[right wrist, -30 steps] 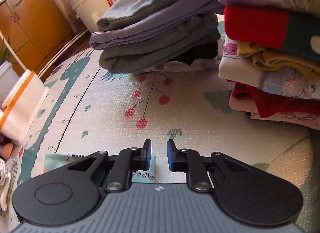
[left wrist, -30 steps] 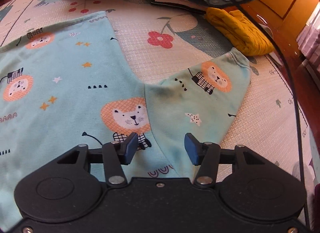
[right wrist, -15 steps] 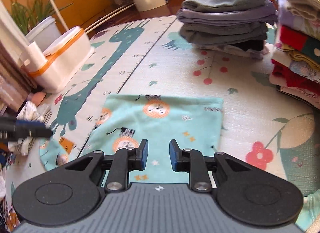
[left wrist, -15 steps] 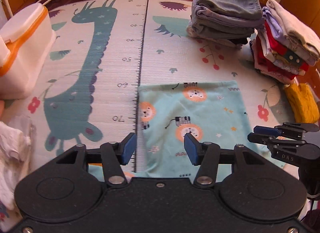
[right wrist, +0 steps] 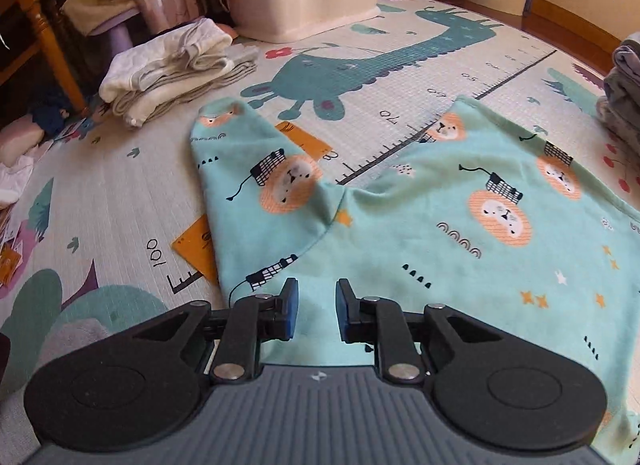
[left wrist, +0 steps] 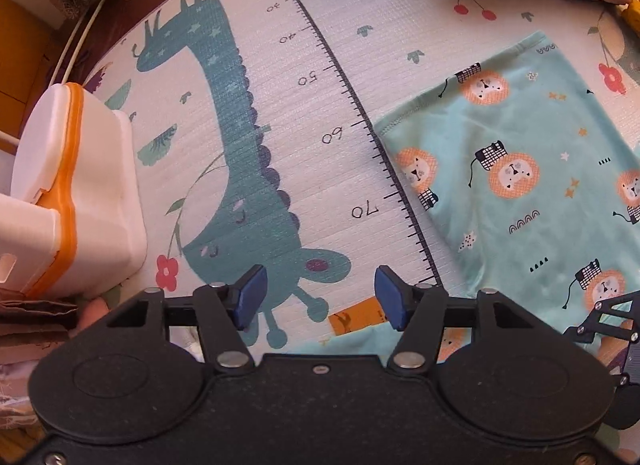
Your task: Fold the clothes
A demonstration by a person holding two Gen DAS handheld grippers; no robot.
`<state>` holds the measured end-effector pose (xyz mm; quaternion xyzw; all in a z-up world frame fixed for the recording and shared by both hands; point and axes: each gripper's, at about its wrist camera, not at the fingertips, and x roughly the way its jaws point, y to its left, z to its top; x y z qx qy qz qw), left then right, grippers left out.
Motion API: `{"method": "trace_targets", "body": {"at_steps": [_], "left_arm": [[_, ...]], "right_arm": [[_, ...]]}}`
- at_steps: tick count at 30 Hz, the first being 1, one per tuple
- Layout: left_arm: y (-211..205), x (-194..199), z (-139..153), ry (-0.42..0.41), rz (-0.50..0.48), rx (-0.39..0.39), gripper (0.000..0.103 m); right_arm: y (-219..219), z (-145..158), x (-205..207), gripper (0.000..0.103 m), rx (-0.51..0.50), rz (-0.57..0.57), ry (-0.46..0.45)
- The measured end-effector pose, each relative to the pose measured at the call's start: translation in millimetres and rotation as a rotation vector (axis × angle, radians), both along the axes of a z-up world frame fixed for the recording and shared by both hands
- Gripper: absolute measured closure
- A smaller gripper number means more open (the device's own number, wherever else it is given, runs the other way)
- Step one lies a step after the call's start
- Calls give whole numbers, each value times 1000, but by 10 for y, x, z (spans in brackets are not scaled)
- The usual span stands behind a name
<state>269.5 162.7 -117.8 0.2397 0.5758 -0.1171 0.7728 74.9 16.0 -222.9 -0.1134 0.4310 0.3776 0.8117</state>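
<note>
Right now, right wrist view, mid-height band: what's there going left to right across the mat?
Pile of folded white and beige cloths → sleeve of the teal lion-print shirt → printed ruler scale on the mat → body of the shirt → grey clothes stack at the right edge.

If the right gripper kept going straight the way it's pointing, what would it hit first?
Most likely the lion-print garment lying flat on the play mat; the open right gripper already hovers over it, though depth is unclear.

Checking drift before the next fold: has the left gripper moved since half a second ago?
Yes. The left gripper swung left off the lion-print garment; it's now over the mat's giraffe.
</note>
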Motion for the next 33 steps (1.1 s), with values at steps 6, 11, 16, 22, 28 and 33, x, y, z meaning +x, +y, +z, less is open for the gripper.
{"method": "trace_targets", "body": {"at_steps": [6, 11, 16, 22, 28, 33], "left_arm": [[-110, 344, -558, 36, 23, -68, 45], [-17, 695, -828, 19, 154, -200, 53], [53, 931, -976, 31, 257, -312, 55], [35, 1121, -1138, 51, 310, -393, 56], [6, 1274, -1257, 45, 317, -426, 98], [-32, 1357, -1305, 7, 267, -393, 99]], "right_arm": [[253, -260, -86, 82, 40, 66, 36], [375, -351, -153, 81, 3, 69, 32], [392, -351, -174, 81, -5, 56, 23], [407, -346, -225, 79, -19, 50, -2], [397, -369, -222, 79, -8, 46, -6], [393, -385, -261, 78, -6, 49, -28]]}}
